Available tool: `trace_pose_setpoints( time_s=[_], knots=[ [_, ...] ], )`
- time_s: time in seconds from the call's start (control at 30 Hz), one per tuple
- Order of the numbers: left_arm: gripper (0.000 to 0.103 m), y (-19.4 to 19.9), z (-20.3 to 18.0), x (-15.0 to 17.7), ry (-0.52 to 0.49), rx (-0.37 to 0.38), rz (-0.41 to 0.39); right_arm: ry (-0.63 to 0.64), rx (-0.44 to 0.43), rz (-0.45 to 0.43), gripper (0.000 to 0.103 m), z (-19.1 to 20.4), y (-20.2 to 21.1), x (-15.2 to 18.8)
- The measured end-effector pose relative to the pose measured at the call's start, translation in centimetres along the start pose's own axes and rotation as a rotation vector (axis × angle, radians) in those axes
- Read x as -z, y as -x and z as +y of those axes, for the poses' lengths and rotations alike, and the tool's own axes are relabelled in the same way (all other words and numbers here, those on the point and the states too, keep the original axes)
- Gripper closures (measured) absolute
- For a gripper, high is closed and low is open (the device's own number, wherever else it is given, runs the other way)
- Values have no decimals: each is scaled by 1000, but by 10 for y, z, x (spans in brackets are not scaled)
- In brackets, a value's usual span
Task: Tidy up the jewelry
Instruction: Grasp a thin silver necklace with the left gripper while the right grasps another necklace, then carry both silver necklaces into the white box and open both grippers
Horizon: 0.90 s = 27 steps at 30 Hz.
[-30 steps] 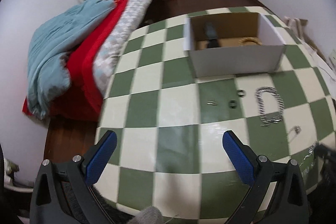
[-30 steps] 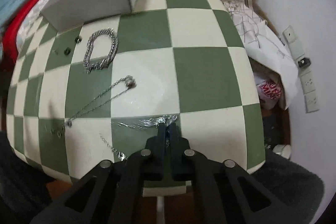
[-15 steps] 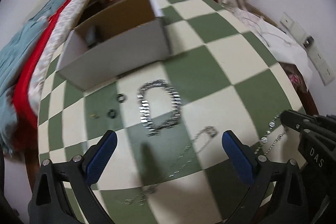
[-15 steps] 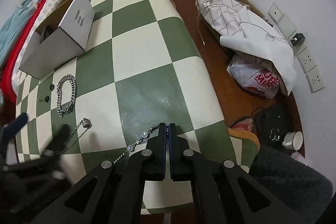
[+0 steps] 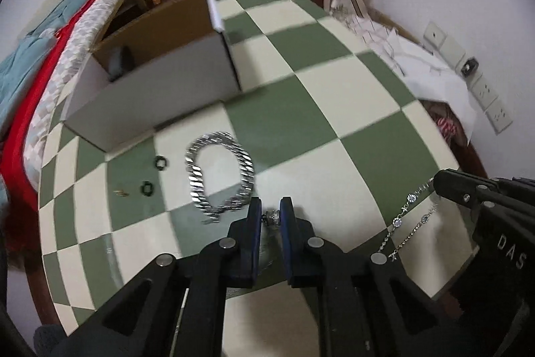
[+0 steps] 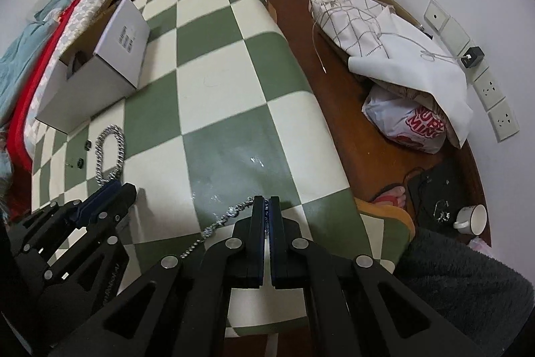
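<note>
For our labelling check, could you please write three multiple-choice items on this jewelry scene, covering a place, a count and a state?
1. Where does the chunky silver chain bracelet lie?
A. in the white cardboard box
B. on the green-and-cream checkered tablecloth, in front of the white cardboard box
C. on the floor

2. How many small dark rings lie beside the bracelet?
A. two
B. four
C. none

3. What is the right gripper doing?
A. open, holding nothing
B. shut on the thin silver jeweled chain
C. holding a cup

Answers: B, it rests on the cloth before the box; A, two show; B, the chain trails from its closed fingers.
</note>
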<state>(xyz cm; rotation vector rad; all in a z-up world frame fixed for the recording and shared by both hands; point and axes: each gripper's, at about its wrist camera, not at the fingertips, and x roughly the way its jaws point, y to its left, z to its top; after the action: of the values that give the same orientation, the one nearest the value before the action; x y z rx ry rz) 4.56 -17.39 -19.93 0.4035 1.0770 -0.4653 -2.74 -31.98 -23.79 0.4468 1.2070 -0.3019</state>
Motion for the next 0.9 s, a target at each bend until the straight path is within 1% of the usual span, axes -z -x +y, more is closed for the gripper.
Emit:
trace_pose_setpoints(
  time_s=[0.3, 0.5, 0.7, 0.9],
  knots=[
    [95, 62, 56, -13, 117, 34, -110, 57, -78, -90, 101, 31, 52, -11],
    [95, 95, 84, -26, 168, 61, -162, 104, -130, -142, 101, 60, 84, -25],
    [95, 122, 109, -45, 194, 64, -213, 162, -156, -189, 101, 93, 107, -49],
    [95, 142, 142, -75, 229, 47, -266, 215, -181, -227, 101, 129, 122, -82]
  ],
)
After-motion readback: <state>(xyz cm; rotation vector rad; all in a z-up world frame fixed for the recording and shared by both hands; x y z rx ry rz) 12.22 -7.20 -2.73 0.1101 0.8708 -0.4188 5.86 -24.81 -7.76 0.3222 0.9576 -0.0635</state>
